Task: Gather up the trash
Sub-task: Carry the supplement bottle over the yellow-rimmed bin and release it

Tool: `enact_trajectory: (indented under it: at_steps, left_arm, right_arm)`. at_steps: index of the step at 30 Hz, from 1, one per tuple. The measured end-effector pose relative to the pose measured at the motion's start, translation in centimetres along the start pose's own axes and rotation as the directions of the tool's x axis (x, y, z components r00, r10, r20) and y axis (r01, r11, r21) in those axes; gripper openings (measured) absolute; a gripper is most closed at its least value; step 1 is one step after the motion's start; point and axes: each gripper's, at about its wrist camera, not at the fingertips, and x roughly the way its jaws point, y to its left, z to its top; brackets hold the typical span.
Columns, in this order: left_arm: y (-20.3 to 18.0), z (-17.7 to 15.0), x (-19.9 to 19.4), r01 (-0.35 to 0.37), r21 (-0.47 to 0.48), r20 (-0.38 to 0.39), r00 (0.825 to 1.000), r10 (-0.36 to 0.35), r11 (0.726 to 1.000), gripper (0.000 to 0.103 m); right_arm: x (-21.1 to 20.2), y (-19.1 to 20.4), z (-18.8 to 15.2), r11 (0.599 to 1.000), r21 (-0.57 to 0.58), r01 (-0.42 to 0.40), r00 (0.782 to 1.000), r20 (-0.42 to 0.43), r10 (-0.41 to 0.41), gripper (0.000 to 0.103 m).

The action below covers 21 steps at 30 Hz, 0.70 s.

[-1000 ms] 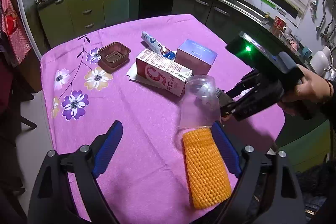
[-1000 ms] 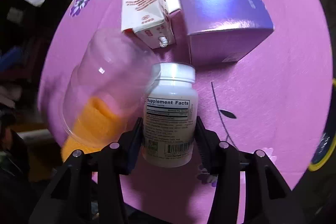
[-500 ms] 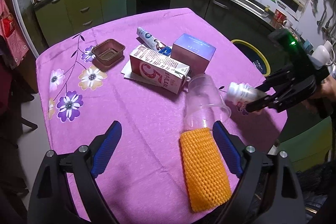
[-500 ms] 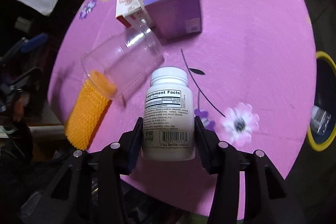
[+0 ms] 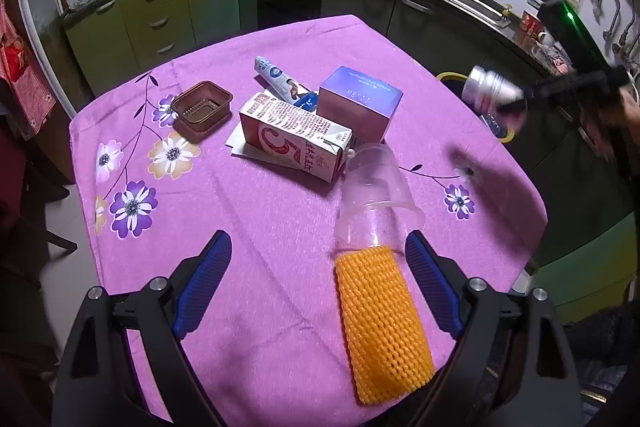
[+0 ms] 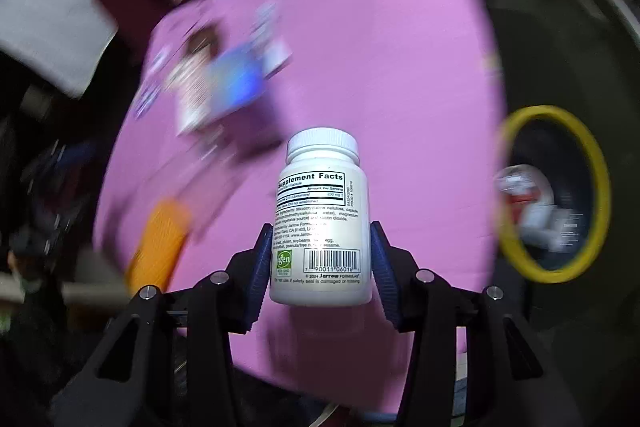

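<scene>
My right gripper (image 6: 320, 227) is shut on a white supplement bottle (image 6: 322, 219), held in the air above the right edge of the purple-clothed table (image 6: 400, 67). The left wrist view shows that gripper (image 5: 520, 99) blurred, with the bottle (image 5: 488, 87) near the yellow-rimmed bin (image 5: 452, 77). My left gripper (image 5: 316, 243) hangs open over the near side of the table. An orange foam net sleeve (image 5: 384, 323) and a clear plastic cup (image 5: 376, 199) lie just inside its right finger, untouched.
On the cloth lie a milk carton (image 5: 296, 143), a purple box (image 5: 360, 103), a toothpaste tube (image 5: 276, 75) and a brown plastic tray (image 5: 202, 109). The bin (image 6: 600, 187) beside the table holds some trash (image 6: 532, 211). Kitchen cabinets and a sink run along the back.
My right gripper has carried the bottle up and away from the cup, out to the table's right edge near the bin. The left gripper has stayed put and open.
</scene>
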Motion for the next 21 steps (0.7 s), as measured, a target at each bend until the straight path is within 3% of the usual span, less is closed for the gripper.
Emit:
enact_trajectory:
  at_steps: [4,6,9,15,21]
  left_arm:
    - [0.0,0.0,0.2,0.006,-0.005,-0.005,1.000,-0.006,1.000,0.084]
    - [-0.2,0.0,0.4,0.007,-0.003,-0.014,1.000,-0.007,1.000,0.085]
    - [-0.7,-0.1,0.8,0.000,0.002,-0.032,0.999,0.000,1.000,0.085]
    - [-1.5,-0.9,1.9,0.005,0.000,-0.092,0.996,-0.005,1.000,0.088]
    - [-2.7,-2.1,3.5,0.039,0.002,-0.162,0.986,-0.038,0.999,0.088]
  right_arm:
    - [0.2,-8.2,1.5,0.977,0.158,0.141,0.989,0.024,-0.146,0.047]
    - [2.1,-12.9,2.3,0.949,0.232,0.214,0.976,-0.009,-0.218,0.047]
    - [5.2,-17.2,3.3,0.918,0.293,0.266,0.964,-0.060,-0.260,0.047]
    - [10.5,-22.1,5.1,0.887,0.372,0.273,0.962,-0.113,-0.249,0.049]
    - [8.3,-22.1,4.2,0.898,0.401,0.183,0.982,-0.040,-0.182,0.050]
